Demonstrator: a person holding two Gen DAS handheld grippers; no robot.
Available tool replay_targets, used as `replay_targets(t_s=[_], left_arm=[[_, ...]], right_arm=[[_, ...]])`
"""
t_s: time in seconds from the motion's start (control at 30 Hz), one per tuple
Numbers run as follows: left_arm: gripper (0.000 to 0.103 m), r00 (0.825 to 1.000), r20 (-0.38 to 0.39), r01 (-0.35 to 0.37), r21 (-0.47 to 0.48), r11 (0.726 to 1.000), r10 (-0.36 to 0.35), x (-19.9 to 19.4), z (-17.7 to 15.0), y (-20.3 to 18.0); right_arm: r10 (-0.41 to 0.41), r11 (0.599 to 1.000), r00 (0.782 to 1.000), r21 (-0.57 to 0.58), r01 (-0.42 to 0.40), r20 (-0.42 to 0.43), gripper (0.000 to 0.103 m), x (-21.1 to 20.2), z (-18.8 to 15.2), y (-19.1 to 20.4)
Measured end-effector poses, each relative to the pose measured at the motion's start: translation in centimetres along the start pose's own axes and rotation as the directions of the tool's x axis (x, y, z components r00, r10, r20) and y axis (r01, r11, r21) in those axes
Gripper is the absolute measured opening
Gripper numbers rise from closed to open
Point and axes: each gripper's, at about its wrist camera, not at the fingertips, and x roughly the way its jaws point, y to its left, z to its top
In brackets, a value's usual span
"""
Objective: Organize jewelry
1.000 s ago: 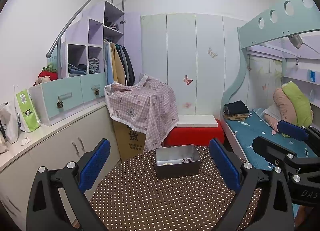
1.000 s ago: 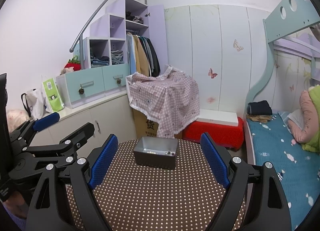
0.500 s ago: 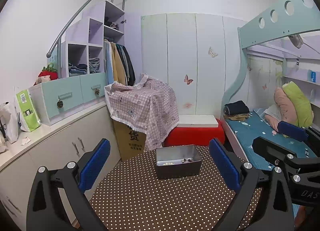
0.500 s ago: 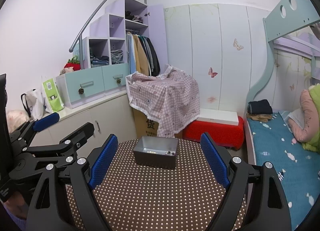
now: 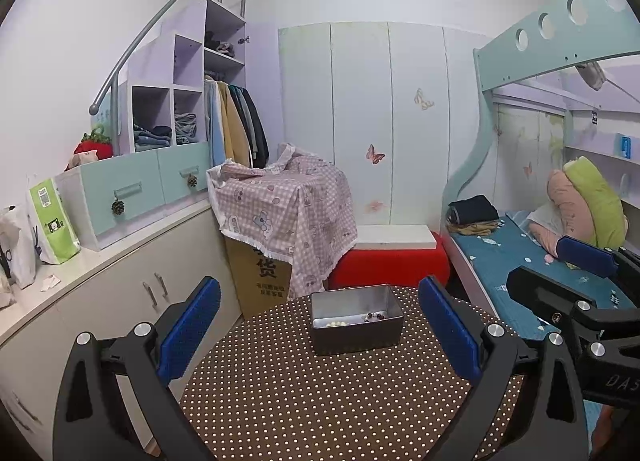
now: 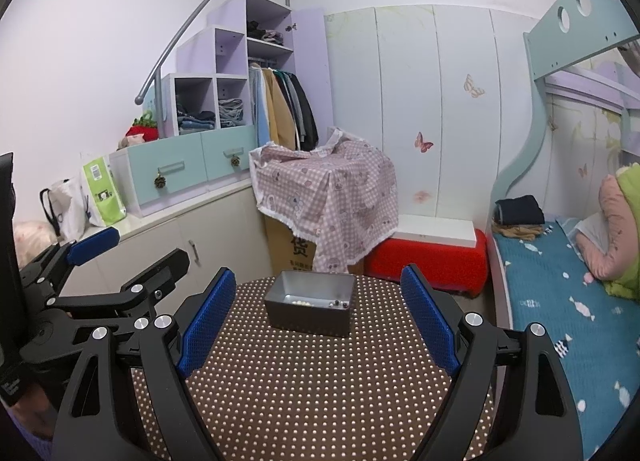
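A grey metal box (image 5: pixel 356 319) (image 6: pixel 310 307) stands on the far part of a brown dotted table (image 5: pixel 320 401) (image 6: pixel 320 389). Inside it lie pale beads (image 5: pixel 334 324) (image 6: pixel 302 302) and a few dark beads (image 5: pixel 374 316) (image 6: pixel 340 304). My left gripper (image 5: pixel 320 325) hovers over the near side of the table, open, with nothing between its blue pads. My right gripper (image 6: pixel 318 315) is likewise open and empty, short of the box. Each gripper shows at the edge of the other's view: the right gripper (image 5: pixel 560 273) and the left gripper (image 6: pixel 132 257).
White cabinets (image 5: pixel 132 293) with teal drawers run along the left. Beyond the table stand a cardboard box under a pink checked cloth (image 5: pixel 288 213) and a red bench (image 5: pixel 392 265). A bed (image 6: pixel 560 301) with pillows lies to the right.
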Motion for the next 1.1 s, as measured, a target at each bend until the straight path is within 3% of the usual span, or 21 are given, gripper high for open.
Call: replay_targets(t_s=[1.1], left_arm=[[0.096,1.000,0.022,-0.015,-0.006,1.000,0.016,0.39,-0.16,0.63]], right_arm=[[0.020,1.000,0.999,0.014,-0.020,-0.026,0.082,1.02,0.25,0.73]])
